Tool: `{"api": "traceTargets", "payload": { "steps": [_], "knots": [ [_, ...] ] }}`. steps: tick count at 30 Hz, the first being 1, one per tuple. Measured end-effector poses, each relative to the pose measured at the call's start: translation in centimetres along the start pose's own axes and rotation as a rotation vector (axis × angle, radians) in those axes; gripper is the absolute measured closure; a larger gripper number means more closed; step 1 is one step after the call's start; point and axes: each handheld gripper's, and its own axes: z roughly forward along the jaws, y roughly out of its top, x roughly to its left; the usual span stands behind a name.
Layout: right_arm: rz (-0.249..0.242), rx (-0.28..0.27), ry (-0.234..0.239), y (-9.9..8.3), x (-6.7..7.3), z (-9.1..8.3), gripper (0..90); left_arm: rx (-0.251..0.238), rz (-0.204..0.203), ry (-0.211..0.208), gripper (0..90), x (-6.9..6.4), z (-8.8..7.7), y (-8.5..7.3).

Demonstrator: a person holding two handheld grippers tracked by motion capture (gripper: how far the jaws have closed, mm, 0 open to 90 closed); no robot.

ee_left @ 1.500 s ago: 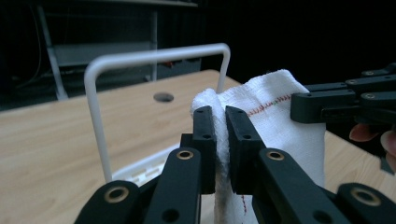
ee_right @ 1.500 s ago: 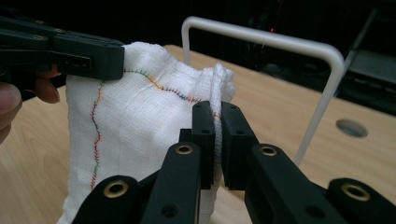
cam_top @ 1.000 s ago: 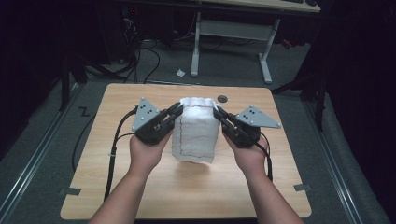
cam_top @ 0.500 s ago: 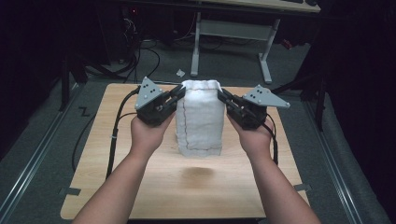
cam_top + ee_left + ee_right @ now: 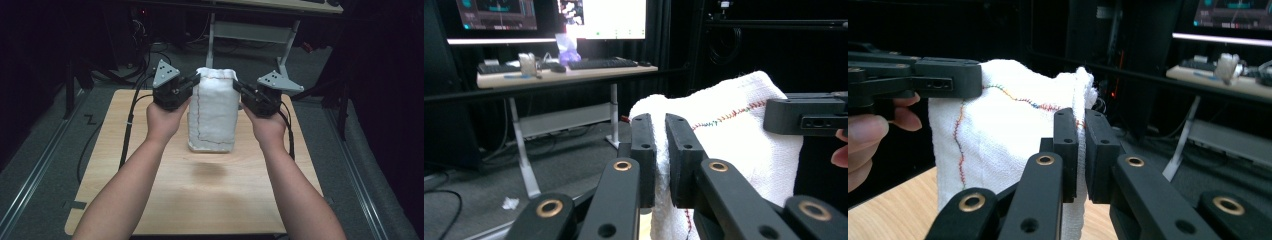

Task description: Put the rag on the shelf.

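1. Hanging at the frame's centre above the bench, a white towel is pinched at its top corners.
2. Left gripper and right gripper jaws are clamped on cloth.
3. Towel's rear folds stay hidden.

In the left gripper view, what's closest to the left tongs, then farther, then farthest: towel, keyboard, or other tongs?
1. Towel: pinched in the left tongs.
2. Right tongs: at the towel's far edge, right.
3. Keyboard: on the desk behind, upper left.
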Motion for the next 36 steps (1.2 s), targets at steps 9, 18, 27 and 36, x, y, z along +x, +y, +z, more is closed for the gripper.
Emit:
{"api": "traceTargets", "payload": {
  "steps": [9,18,27,36],
  "knots": [
    [0.060,0.043,0.027,-0.9,-2.6,3.1,85.7,0.045,0.016,0.034,83.5,1.5,2.5,-0.5],
    [0.053,0.062,0.023,-1.1,-3.5,4.9,85.7,0.056,-0.012,0.054,83.5,2.5,3.9,-0.8],
    [0.029,0.111,0.002,-1.9,-4.0,6.9,85.6,0.118,-0.040,0.098,83.4,3.8,5.9,-2.3],
    [0.028,0.180,-0.015,-3.7,-4.7,8.8,85.4,0.226,-0.021,0.112,83.3,4.6,7.8,-3.7]
  ]
}}
